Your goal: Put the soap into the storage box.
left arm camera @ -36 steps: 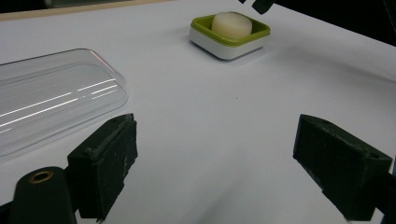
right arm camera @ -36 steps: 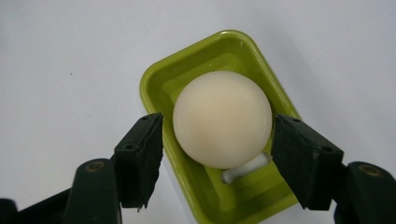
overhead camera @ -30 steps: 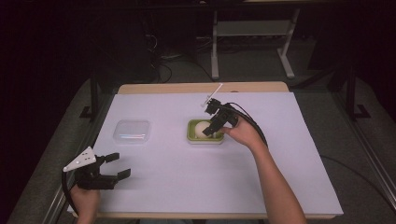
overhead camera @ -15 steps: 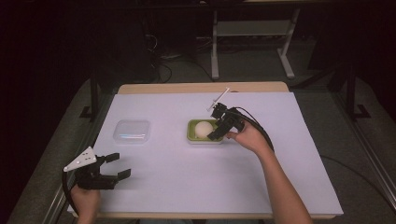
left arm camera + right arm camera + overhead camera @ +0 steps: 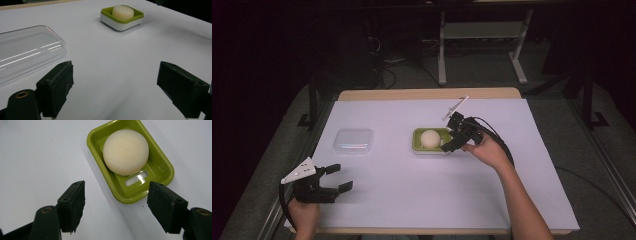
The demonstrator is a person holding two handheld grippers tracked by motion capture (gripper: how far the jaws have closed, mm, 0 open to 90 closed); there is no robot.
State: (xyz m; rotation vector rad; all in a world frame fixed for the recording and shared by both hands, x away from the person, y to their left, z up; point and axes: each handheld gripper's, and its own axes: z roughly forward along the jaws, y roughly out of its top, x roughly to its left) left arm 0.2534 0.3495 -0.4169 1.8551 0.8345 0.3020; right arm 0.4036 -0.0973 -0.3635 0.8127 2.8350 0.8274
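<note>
A round cream soap (image 5: 430, 138) lies in a green dish (image 5: 418, 134) at the table's middle. My right gripper (image 5: 447, 145) hovers at the dish's right edge, pointing down at it. In the right gripper view the soap (image 5: 125, 152) and dish (image 5: 130, 200) lie just beyond the gripper (image 5: 116, 207); its jaws have just been opening and stand apart with nothing between them. My left gripper (image 5: 339, 177) rests open near the front left corner. In the left gripper view the gripper (image 5: 115, 85) is empty, and the soap (image 5: 122, 11) and dish (image 5: 121, 23) sit far ahead.
A clear plastic lid (image 5: 353, 140) lies flat on the white table cover (image 5: 512, 200), left of the dish; it also appears as the lid (image 5: 27, 47) close by the left jaw. A cable trails from the right gripper. Dark floor and a metal stand lie behind the table.
My right gripper has drawn back from over the dish toward its right side, and its jaws have spread wider. The soap stays in the dish. My left gripper has not moved.
</note>
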